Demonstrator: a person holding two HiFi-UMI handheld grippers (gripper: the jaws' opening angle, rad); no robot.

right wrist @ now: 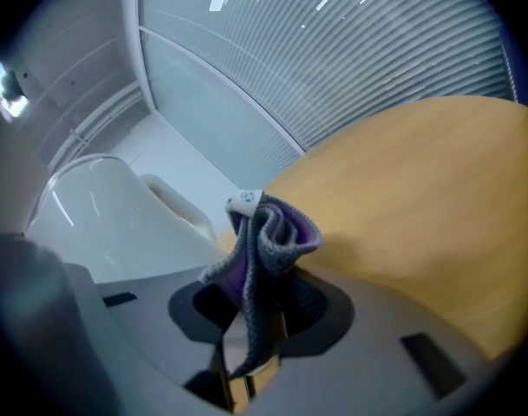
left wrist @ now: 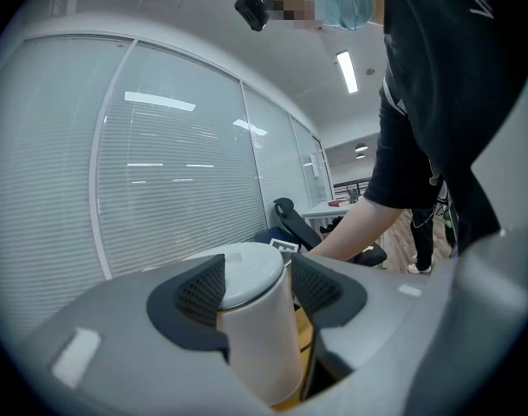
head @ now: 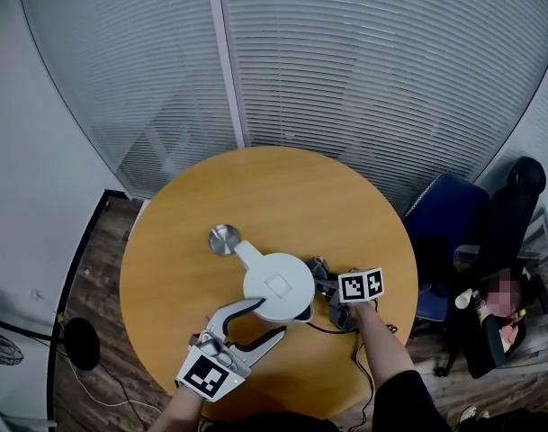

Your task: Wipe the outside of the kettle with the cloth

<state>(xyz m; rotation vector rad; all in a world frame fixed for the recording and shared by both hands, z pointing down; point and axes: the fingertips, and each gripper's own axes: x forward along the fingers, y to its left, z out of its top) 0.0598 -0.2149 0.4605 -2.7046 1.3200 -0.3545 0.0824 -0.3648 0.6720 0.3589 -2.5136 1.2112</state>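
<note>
Head view: white kettle (head: 278,286) stands upright near the middle of the round tabletop (head: 282,187)
Left tool (left wrist: 257,289): jaws wide, pads clamped on the kettle body, one each side
Right tool (right wrist: 259,306): pinched tight on grey-purple cloth (right wrist: 268,232)
Cloth: bunched, sticking up, just beside kettle; can't tell if touching
Metal disc (head: 224,239): flat on tabletop near kettle

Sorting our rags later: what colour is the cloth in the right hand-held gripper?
Grey with a purple side; the cloth shows best in the right gripper view.

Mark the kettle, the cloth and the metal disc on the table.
kettle (head: 278,286), head view, top of the lid.
cloth (right wrist: 272,232), right gripper view, bunched upper fold.
metal disc (head: 223,239), head view, its centre.
</note>
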